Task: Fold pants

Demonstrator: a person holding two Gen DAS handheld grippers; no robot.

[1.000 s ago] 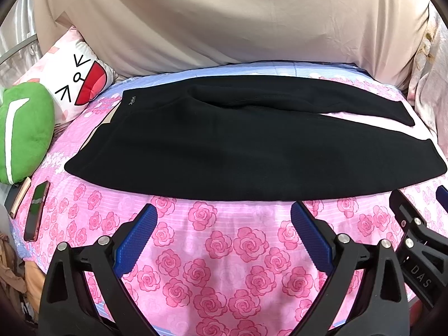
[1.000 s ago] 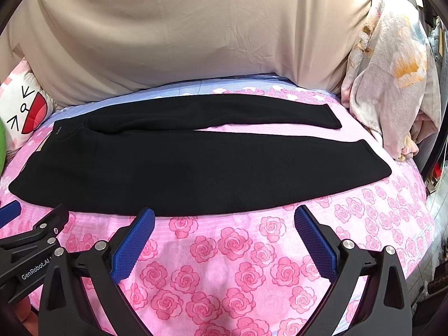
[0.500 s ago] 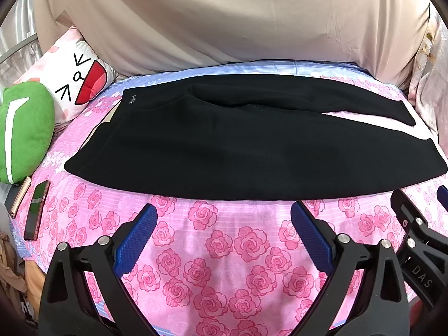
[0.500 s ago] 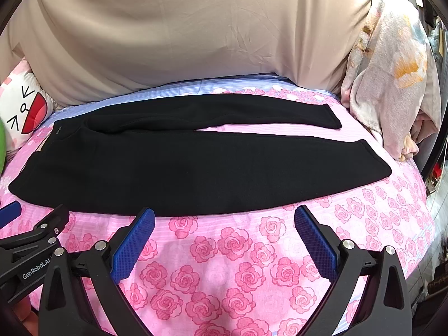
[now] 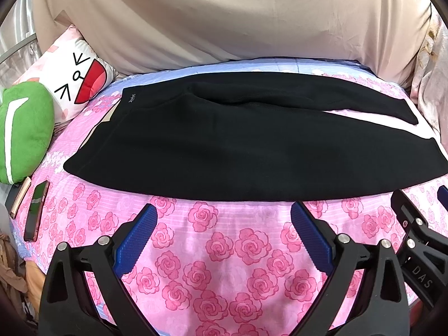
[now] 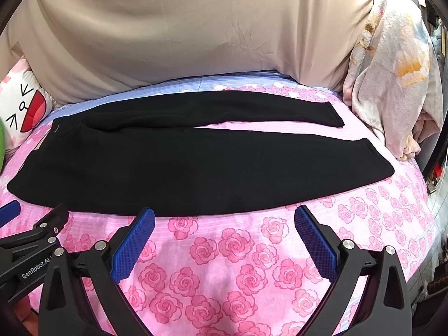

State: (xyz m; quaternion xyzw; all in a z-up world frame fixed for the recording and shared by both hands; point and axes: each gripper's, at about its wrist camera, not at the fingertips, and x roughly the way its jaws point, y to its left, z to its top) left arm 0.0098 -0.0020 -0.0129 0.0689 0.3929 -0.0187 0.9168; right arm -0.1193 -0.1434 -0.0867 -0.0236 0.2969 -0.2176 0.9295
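Black pants (image 5: 238, 145) lie flat on the pink rose bedspread, waistband to the left, both legs running right; they show in the right wrist view (image 6: 196, 165) too. The far leg (image 6: 238, 109) is split from the near leg. My left gripper (image 5: 224, 218) is open and empty, just in front of the pants' near edge. My right gripper (image 6: 224, 221) is open and empty, also just short of the near edge, to the right of the left one.
A green plush (image 5: 22, 131) and a white face pillow (image 5: 75, 84) lie at the left. Two phones (image 5: 35, 210) rest on the bed's left edge. A beige cover (image 6: 196, 28) rises behind. A floral blanket (image 6: 392, 78) is heaped at the right.
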